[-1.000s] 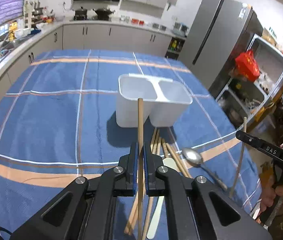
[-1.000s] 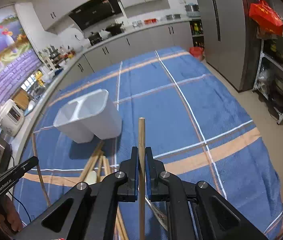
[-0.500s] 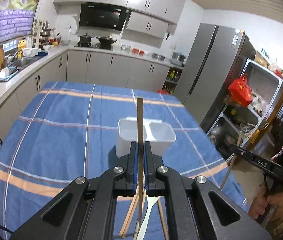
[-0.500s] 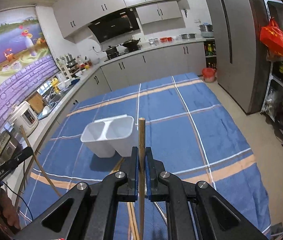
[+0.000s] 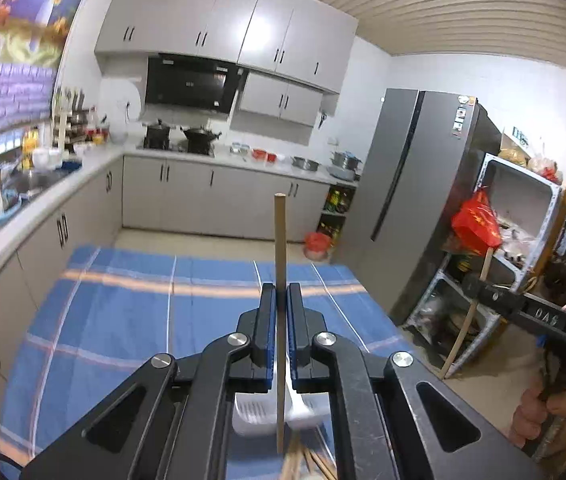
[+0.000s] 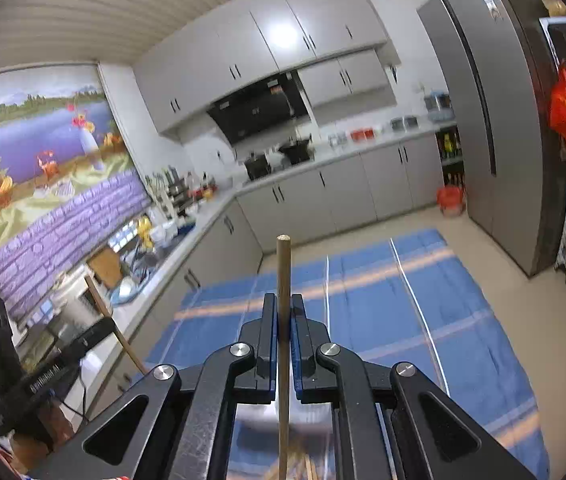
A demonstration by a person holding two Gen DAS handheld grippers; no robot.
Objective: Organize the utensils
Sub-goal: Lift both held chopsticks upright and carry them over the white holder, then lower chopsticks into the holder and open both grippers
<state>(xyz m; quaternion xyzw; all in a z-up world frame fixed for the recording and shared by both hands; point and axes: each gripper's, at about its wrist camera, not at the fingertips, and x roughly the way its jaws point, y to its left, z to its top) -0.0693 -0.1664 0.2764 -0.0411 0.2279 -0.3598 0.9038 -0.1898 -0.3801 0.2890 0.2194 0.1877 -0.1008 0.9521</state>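
Left wrist view. Left gripper (image 5: 281, 300): black two-finger tool with blue pads, jaws narrow, clamped on a thin round wooden chopstick (image 5: 279, 248). The stick stands upright between the pads, its blunt top well above the fingertips and its lower end hanging below them. Under the gripper, partly hidden: white plastic two-compartment utensil holder (image 5: 255, 414) on the blue plaid tablecloth (image 5: 115, 320), near the cloth's near edge; more wooden sticks (image 5: 303, 460) lie just in front of it. At the right edge of the view: right gripper (image 5: 483, 286), carrying a second wooden chopstick (image 5: 465, 328), with a hand (image 5: 539, 412) on its handle.

Right wrist view. Right gripper (image 6: 281, 312): same build, jaws narrow, closed on its chopstick (image 6: 283, 272), which is upright with its top clear of the fingertips. The holder below is blurred and cannot be read here. Tablecloth (image 6: 403, 300) runs ahead toward the grey cabinets (image 6: 323, 196). Left gripper (image 6: 95, 330) shows at the left edge with its stick slanted.

Handling, judged: each chopstick is light, stiff and smooth, apt to pivot or slip in a two-point pinch. A hold near mid-length, as here, keeps it steady; lower it end-first into a compartment.
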